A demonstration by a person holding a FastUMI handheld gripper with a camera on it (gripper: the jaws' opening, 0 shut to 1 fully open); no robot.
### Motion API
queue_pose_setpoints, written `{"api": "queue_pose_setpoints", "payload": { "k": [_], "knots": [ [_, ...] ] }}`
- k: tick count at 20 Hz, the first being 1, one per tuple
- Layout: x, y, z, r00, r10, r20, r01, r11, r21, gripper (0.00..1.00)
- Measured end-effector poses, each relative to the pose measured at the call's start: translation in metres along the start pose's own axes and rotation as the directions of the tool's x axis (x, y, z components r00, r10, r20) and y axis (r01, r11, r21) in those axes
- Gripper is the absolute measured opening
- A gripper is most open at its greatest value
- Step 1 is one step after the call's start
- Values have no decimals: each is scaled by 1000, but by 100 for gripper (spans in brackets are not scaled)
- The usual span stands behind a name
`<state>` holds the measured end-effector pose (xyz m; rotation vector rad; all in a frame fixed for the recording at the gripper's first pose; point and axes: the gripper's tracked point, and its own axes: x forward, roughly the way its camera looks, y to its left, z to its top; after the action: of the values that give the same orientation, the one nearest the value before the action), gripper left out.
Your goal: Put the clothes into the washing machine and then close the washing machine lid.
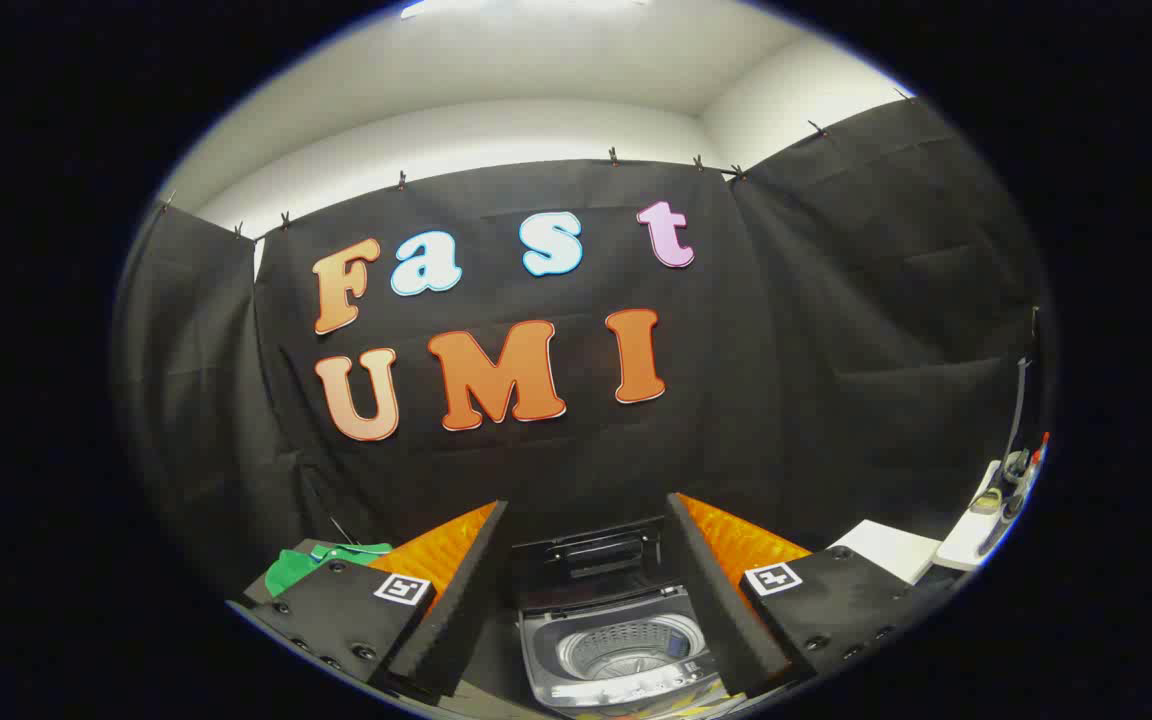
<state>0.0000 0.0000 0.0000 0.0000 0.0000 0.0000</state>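
Observation:
A small grey top-loading washing machine sits below and just ahead of my fingers, its dark lid standing raised at the back. The round metal drum looks bare inside. A green garment lies to the left of the machine, beyond my left finger, partly hidden by it. My gripper hovers above the machine, open, its orange-and-black fingers spread wide with nothing between them.
White flat pieces lie to the right of the machine, beyond my right finger. Farther right, a white ledge holds a few small tools. Black cloth walls close the booth behind and at both sides.

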Motion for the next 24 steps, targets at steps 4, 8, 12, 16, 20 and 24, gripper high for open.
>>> {"api": "queue_pose_setpoints", "payload": {
  "k": [4, 8, 12, 16, 20, 24],
  "knots": [
    [-8, -19, 13, 998, -50, 25, 50, 999, -6, 98],
    [-12, -38, 15, 995, -96, 30, 96, 995, -23, 98],
    [-11, -40, 12, 995, -100, 24, 101, 994, -32, 98],
    [-6, -36, 5, 997, -73, 13, 73, 996, -45, 98],
    [8, -32, 12, 997, -64, 33, 64, 998, 1, 98],
    [16, -23, 10, 999, -27, 23, 27, 1000, -4, 98]
  ]
}}
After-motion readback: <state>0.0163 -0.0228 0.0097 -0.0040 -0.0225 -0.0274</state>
